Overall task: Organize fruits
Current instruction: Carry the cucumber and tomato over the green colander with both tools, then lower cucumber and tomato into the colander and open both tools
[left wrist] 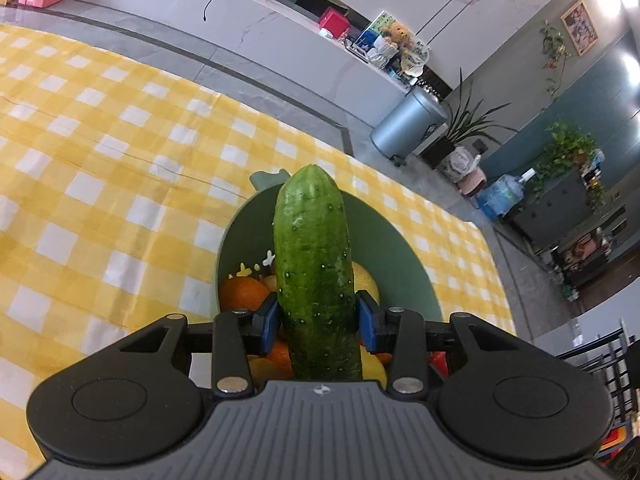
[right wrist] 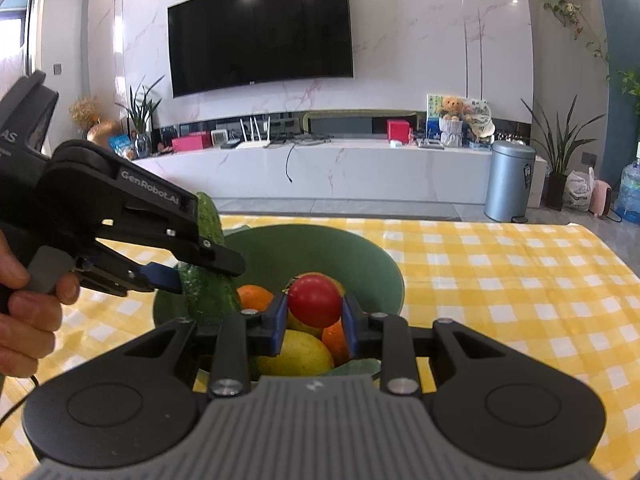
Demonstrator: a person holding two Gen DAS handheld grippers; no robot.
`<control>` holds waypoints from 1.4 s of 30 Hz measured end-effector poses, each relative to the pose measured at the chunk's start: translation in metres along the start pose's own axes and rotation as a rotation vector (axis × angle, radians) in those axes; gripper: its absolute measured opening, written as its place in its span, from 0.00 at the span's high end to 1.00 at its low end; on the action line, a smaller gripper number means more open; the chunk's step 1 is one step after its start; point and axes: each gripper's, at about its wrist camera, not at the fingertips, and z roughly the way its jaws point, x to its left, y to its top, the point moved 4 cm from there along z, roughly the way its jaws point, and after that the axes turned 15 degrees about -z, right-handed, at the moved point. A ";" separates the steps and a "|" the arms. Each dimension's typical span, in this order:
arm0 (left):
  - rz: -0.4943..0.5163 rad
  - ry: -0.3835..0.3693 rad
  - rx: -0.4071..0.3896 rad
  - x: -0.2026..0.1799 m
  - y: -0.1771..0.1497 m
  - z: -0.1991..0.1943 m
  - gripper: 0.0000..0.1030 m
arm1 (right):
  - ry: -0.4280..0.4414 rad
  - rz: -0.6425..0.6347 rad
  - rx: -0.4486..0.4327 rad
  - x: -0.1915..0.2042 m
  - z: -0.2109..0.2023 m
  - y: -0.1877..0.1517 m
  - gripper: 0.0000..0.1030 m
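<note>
My left gripper (left wrist: 318, 318) is shut on a green cucumber (left wrist: 314, 264) and holds it over the green bowl (left wrist: 400, 256). In the right wrist view the left gripper (right wrist: 192, 268) comes in from the left with the cucumber (right wrist: 208, 292) above the bowl's left side. My right gripper (right wrist: 314, 320) is shut on a red tomato (right wrist: 315, 300) above the bowl (right wrist: 320, 248). The bowl holds oranges (right wrist: 254, 296) and a yellow lemon (right wrist: 296, 354); the orange (left wrist: 242, 294) and the lemon (left wrist: 370, 282) also show in the left wrist view.
The bowl stands on a table with a yellow and white checked cloth (left wrist: 100, 152). Beyond the table's far edge are a grey floor, a white TV bench (right wrist: 320, 168), a grey bin (right wrist: 508, 180) and potted plants (right wrist: 560, 160).
</note>
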 end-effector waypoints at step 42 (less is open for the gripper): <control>0.381 0.157 -0.194 -0.021 -0.021 -0.061 0.29 | 0.099 -0.062 0.108 0.015 0.064 0.007 0.75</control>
